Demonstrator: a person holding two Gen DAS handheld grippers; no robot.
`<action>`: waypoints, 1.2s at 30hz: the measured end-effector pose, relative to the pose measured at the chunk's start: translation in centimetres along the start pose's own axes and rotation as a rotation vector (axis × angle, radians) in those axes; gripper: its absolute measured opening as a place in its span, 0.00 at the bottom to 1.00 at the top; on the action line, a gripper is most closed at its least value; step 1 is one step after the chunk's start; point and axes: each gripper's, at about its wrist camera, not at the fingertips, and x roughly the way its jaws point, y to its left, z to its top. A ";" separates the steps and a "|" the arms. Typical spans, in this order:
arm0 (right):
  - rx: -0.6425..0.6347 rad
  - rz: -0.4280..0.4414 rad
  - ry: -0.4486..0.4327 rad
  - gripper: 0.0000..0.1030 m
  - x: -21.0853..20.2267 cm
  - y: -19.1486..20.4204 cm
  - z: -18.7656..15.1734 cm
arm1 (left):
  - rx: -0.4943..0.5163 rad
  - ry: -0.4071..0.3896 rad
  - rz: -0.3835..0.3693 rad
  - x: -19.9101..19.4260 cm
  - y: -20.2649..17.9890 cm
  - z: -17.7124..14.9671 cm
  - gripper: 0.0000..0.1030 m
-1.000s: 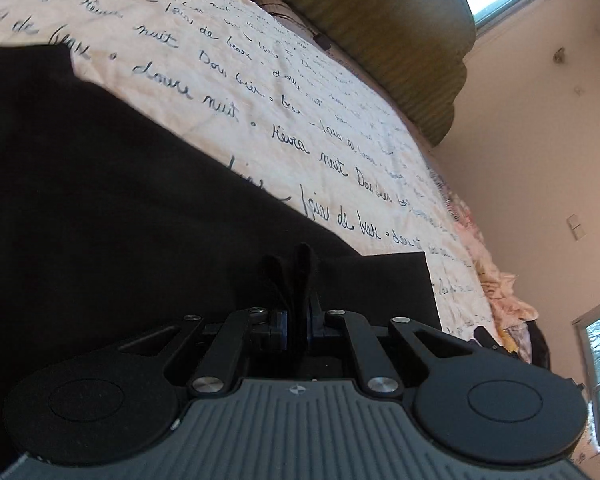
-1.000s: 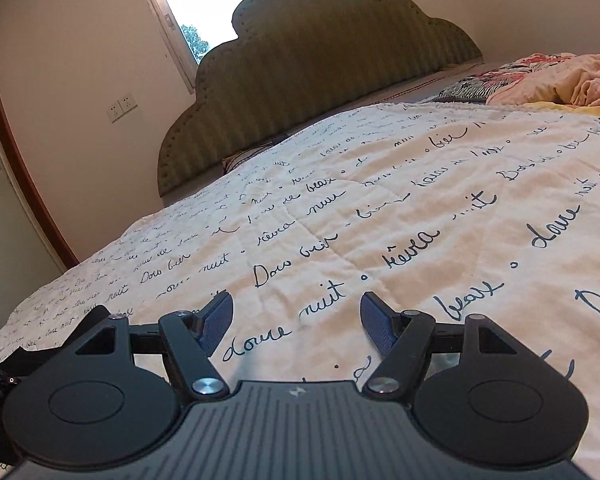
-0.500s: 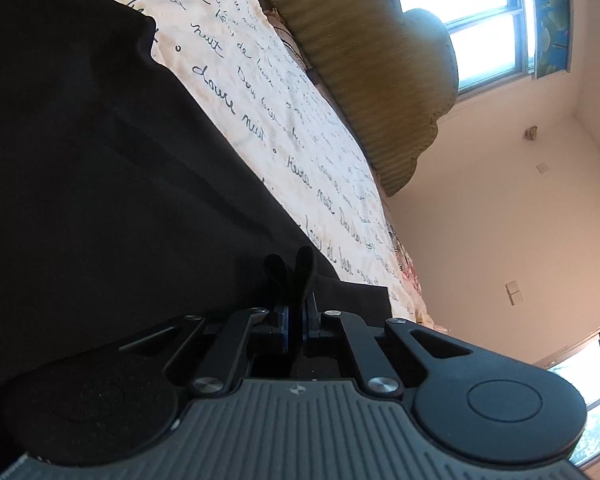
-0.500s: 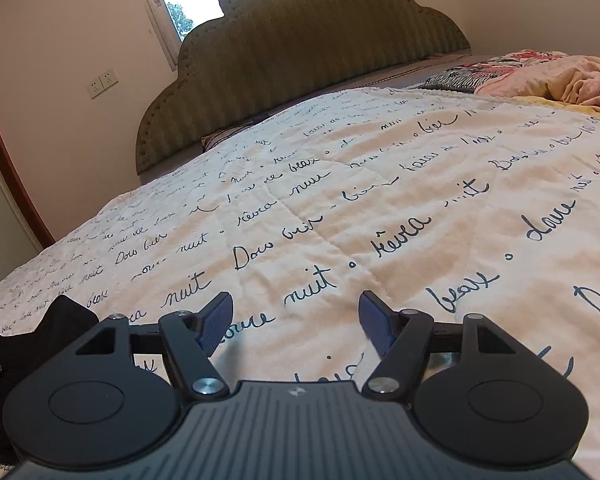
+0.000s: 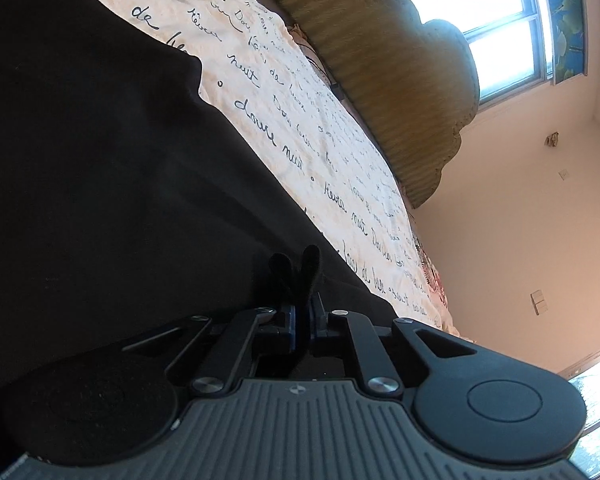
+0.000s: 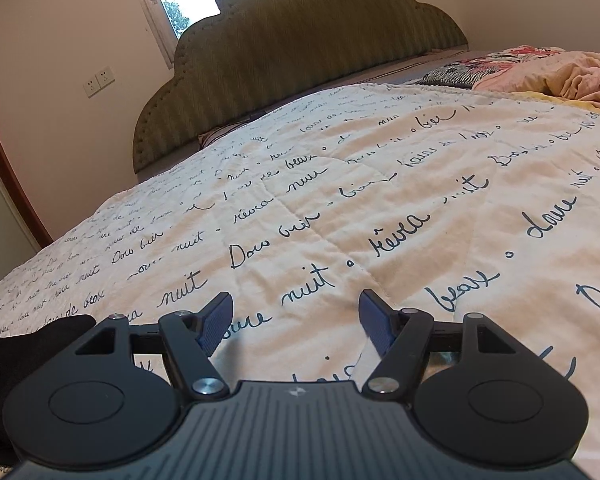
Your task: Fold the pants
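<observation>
Two claws, left claw point(image 5: 300, 312), right claw point(image 6: 296, 320); one pants point(image 5: 100, 180)

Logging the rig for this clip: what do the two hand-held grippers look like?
Both match. The left hand-held gripper and the right hand-held gripper have black linkage arms with silver pivot screws, blue pads on the fingers, two round black discs, and a ribbed grey body with a small emblem. No cables, hands or sleeves show.

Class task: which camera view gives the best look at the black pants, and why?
The left wrist view: the black pants fill its left side, spread over the lettered quilt, a pinch of cloth in the left gripper. The right wrist view shows only a dark corner at its lower left.
</observation>
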 end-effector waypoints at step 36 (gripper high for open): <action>-0.612 0.171 0.067 0.53 -5.4 16.8 -8.3 | 0.142 -0.093 -0.078 -6.3 -0.9 -6.4 0.62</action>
